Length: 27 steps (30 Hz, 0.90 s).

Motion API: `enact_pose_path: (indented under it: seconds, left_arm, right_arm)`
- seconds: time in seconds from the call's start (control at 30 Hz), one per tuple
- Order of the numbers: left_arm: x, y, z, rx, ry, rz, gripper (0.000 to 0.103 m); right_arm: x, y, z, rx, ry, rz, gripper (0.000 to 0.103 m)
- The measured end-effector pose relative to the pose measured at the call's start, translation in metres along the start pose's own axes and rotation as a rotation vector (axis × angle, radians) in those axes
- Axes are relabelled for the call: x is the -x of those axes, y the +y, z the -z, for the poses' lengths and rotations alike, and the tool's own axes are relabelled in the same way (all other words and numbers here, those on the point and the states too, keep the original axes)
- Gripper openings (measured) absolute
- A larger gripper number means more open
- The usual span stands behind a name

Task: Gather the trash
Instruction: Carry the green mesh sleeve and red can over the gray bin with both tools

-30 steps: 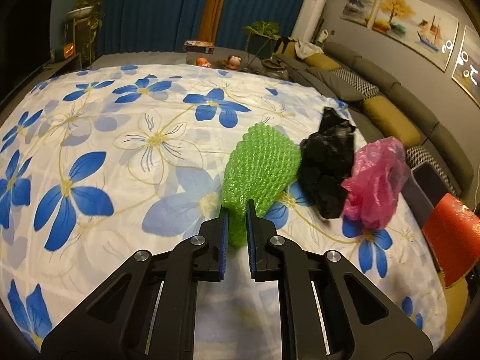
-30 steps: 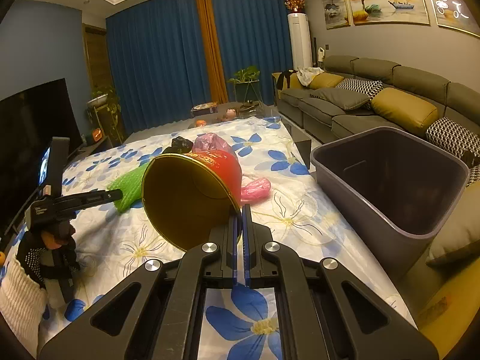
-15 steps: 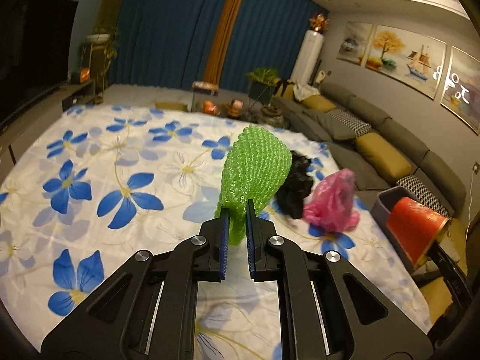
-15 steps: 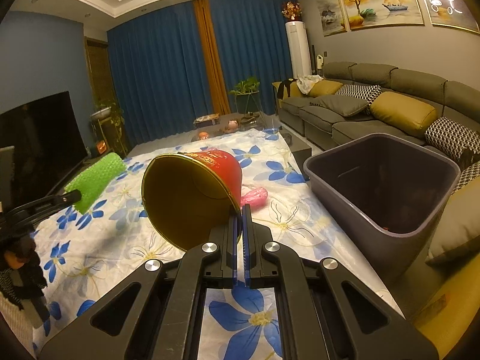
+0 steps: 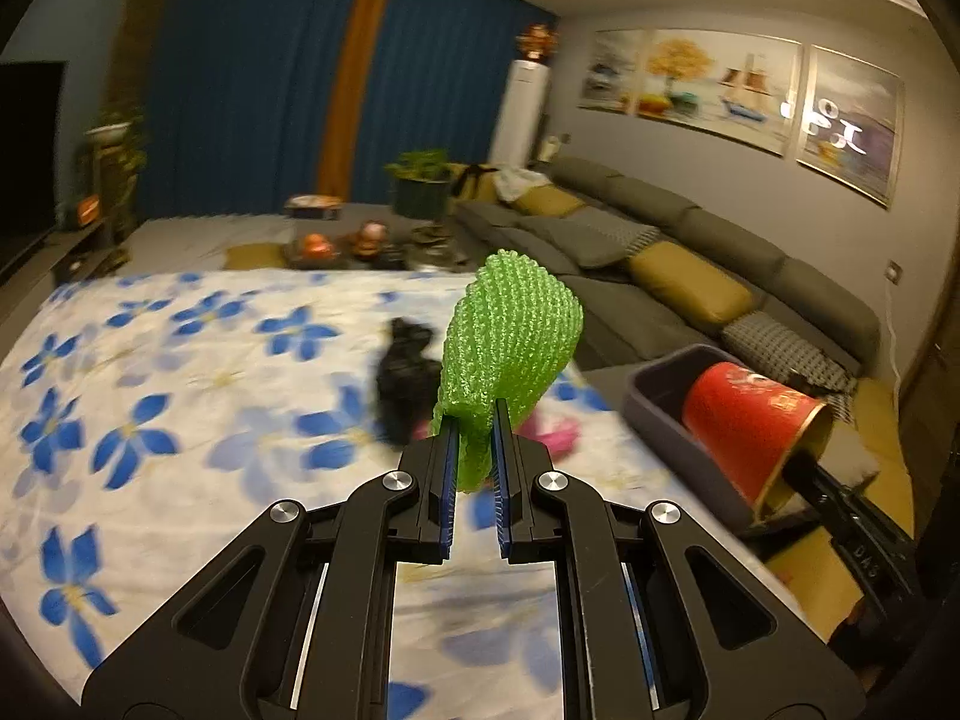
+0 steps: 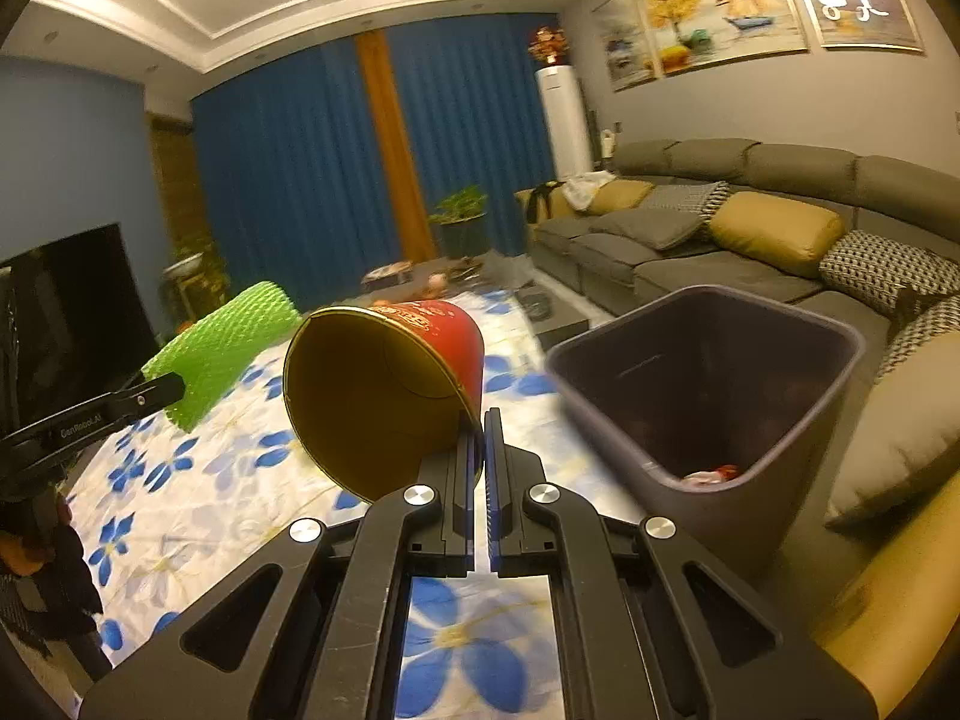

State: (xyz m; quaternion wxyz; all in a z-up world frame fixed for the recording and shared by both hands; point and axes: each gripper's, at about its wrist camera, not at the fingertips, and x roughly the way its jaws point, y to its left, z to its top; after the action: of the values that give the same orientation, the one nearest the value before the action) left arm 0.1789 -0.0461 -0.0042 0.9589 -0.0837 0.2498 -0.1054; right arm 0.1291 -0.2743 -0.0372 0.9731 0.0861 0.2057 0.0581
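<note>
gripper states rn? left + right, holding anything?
Left gripper: shut on the green foam net, lifted clear of the floral cloth.
Right gripper: shut on the rim of the red paper cup, beside the bin.

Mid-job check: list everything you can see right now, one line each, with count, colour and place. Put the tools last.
Foam net sleeve: 1, green, held above the table in the left tool.
Paper cup: 1, red outside, gold inside, gripped by its rim in the right tool, lying sideways.
Trash bin: 1, dark grey, beside the table near the sofa, some scraps at the bottom.
Black bag: 1, black, crumpled on the tablecloth.
Pink bag: 1, pink, on the tablecloth, mostly hidden behind the sleeve.
Tablecloth: 1, white with blue flowers, covering the table.
Sofa: 1, grey with mustard and patterned cushions, along the wall.
Left tool: 1, black, shut on the sleeve.
Right tool: 1, black, shut on the cup.
</note>
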Motion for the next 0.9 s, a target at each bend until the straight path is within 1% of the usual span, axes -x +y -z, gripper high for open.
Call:
enact_pose_path:
  seconds: [0.23, 0.4, 0.6, 0.9]
  left_arm:
    - [-0.038, -0.072, -0.007, -0.070, 0.019, 0.125, 0.009]
    - [-0.063, -0.111, -0.007, -0.107, 0.045, 0.181, 0.009]
    - [-0.092, -0.139, -0.003, -0.136, 0.089, 0.212, 0.009]
    - [-0.116, -0.158, 0.007, -0.161, 0.137, 0.241, 0.009]
  right_arm:
    - [0.004, -0.042, -0.014, -0.048, -0.033, 0.103, 0.004]
    - [-0.001, -0.062, -0.017, -0.060, -0.032, 0.167, 0.004]
    - [-0.013, -0.083, -0.017, -0.075, -0.013, 0.215, 0.004]
    - [-0.022, -0.093, -0.022, -0.072, -0.007, 0.259, 0.004]
